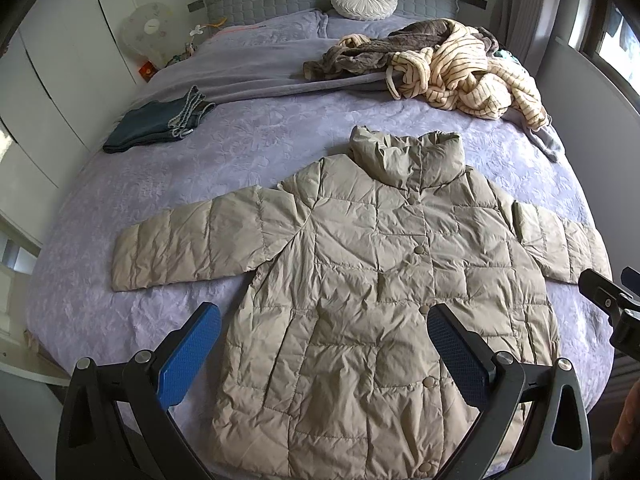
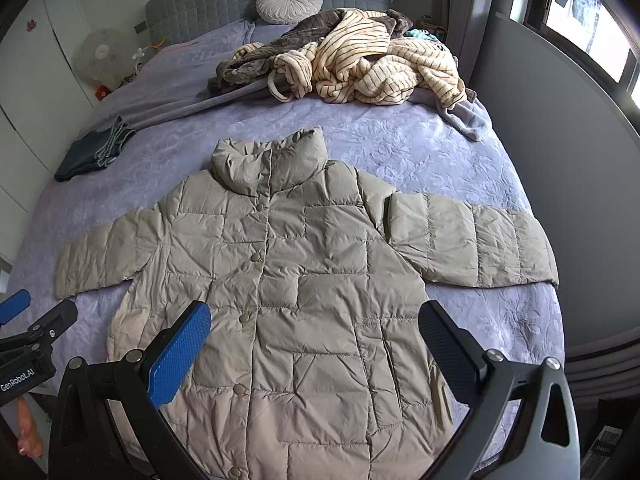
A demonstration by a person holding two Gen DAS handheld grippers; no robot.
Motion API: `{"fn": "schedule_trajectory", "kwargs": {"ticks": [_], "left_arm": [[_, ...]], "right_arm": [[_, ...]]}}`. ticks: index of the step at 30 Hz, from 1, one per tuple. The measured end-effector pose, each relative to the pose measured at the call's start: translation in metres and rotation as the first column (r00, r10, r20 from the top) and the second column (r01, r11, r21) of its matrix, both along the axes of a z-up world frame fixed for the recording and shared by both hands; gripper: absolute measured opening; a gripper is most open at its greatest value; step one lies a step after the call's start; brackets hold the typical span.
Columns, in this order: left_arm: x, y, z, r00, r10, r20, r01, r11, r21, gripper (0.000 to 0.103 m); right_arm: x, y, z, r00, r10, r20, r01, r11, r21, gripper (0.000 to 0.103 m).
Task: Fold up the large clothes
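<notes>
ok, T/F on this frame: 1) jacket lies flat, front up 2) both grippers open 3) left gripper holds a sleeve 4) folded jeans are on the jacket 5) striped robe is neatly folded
1) The jacket lies spread flat on the bed, buttons up. True.
2) The left gripper and right gripper are open. True.
3) False: it holds nothing.
4) False: the jeans lie apart, near the bed's far left edge.
5) False: the striped robe is heaped near the pillow.

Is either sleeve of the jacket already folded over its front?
No, both sleeves lie spread sideways on the bed, off the jacket front.
</notes>
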State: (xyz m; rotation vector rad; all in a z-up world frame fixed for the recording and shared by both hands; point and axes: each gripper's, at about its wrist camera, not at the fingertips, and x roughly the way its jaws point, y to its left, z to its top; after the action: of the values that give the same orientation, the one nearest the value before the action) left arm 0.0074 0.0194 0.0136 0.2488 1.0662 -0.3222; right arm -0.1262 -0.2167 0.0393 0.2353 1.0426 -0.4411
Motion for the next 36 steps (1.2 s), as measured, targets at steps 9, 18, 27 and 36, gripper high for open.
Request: {"fn": "schedule_trajectory", "kwargs": {"ticks": [9,18,27,36], "left_arm": [[-0.0002,-0.0001,0.0000,1.000,0.001,-0.001,-0.001,1.000,0.001,0.103],[0.0002,-0.0005,0.0004,1.000,-0.002,0.000,0.002,1.000,0.002,0.103],[-0.0003,-0.0004,-0.0002,1.000,-0.001,-0.002,0.001,1.000,0.002,0.103],[-0.0021,0.0007,-0.0013,1.000,0.000,-0.001,0.000,1.000,0.003,0.103]], "right_arm": [[0.0002,0.0005,-0.0008,1.000,0.000,0.000,0.000,1.000,0.000,0.103],[0.0003,0.0002,-0.0011,1.000,-0.001,0.000,0.001,1.000,0.001,0.103],[0.0007,0.0002,-0.0011,1.000,-0.002,0.000,0.002,1.000,0.001,0.103],[0.0012,0.0000,-0.0013,1.000,-0.001,-0.001,0.001,1.000,0.001,0.103]]}}
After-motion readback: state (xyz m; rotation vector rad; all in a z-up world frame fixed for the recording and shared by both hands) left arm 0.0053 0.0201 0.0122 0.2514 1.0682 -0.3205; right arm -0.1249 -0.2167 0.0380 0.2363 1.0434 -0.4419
